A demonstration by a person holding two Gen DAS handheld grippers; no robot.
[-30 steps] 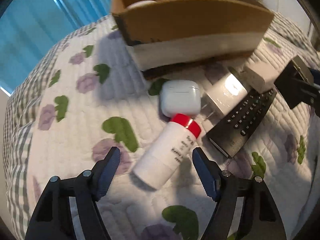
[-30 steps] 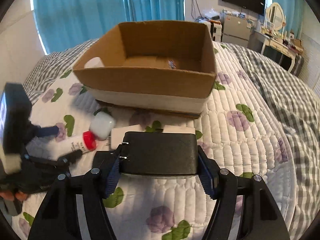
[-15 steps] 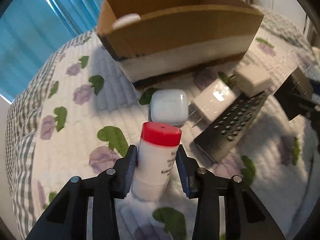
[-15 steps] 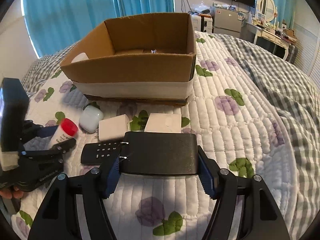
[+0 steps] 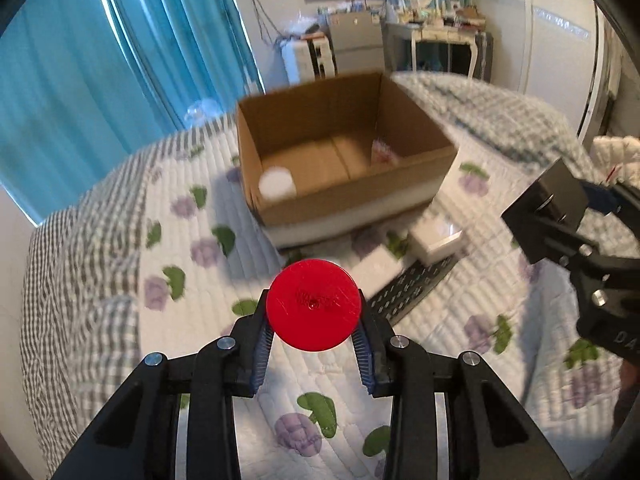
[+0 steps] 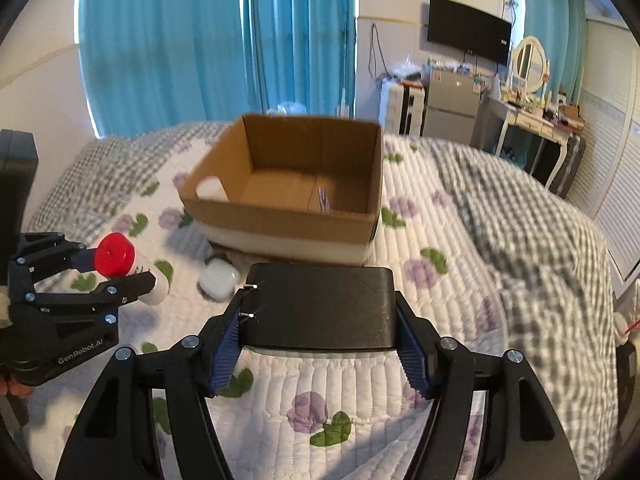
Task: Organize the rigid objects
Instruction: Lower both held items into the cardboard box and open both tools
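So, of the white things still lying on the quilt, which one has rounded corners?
The earbud case, left of the held black box. It is smooth and rounded; the two white blocks beside the remote are square-edged.

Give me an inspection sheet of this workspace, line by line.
Surface: quilted bedspread with flower print, checked blanket at the edges.
Job's things: open cardboard box holding a white round item; red-capped bottle; black block; earbud case, remote and two white boxes on the bed.
Clutter: nothing seen.
Grippers: left gripper shut on the bottle; right gripper shut on the black block.
Cables: wires on the far wall.
Surroundings: blue curtains, wall TV, dresser with mirror.
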